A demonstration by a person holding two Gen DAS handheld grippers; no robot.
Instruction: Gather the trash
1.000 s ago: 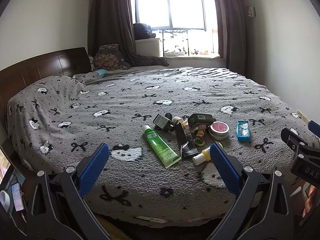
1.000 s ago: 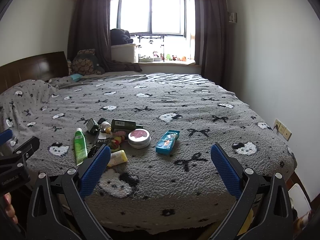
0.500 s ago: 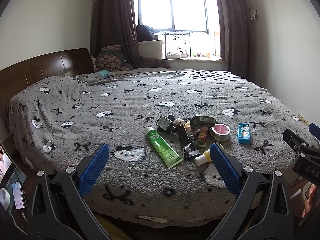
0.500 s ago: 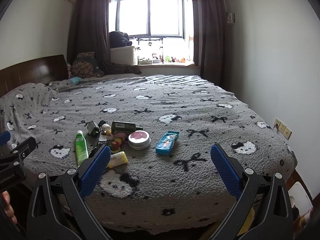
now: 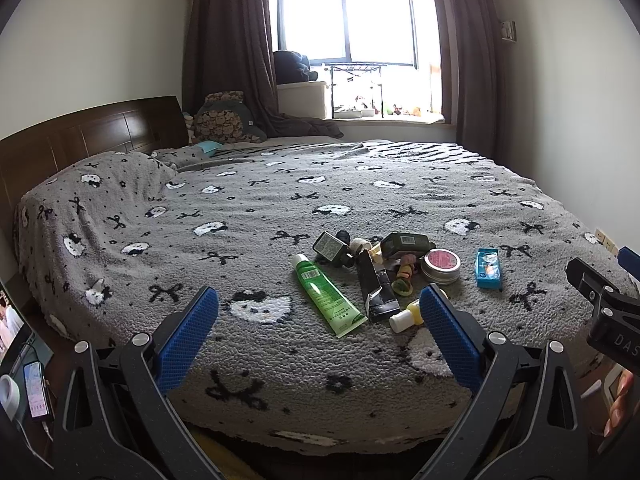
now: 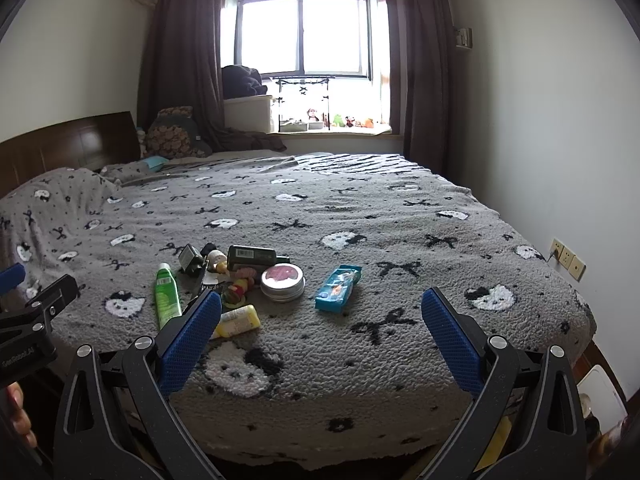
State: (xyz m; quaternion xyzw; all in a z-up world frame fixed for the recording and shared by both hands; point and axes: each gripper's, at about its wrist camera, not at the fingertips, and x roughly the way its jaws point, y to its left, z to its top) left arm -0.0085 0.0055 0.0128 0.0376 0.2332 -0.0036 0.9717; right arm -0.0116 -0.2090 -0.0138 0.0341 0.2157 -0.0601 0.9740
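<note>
With both my left tongs [image 5: 318, 320] and right tongs [image 6: 320, 320] wide and empty, the green tube [image 5: 326, 293] lies lengthwise ahead, nearest my left.

Camera layout: my two wrist views, both at the bed's [image 5: 280, 408] foot edge.

Both face along the bed toward the window [image 6: 304, 36]. My left view sits left of the green tube [image 5: 326, 296], my right view right of it. Both share the item cluster, headboard and window, at moderate range.
</note>
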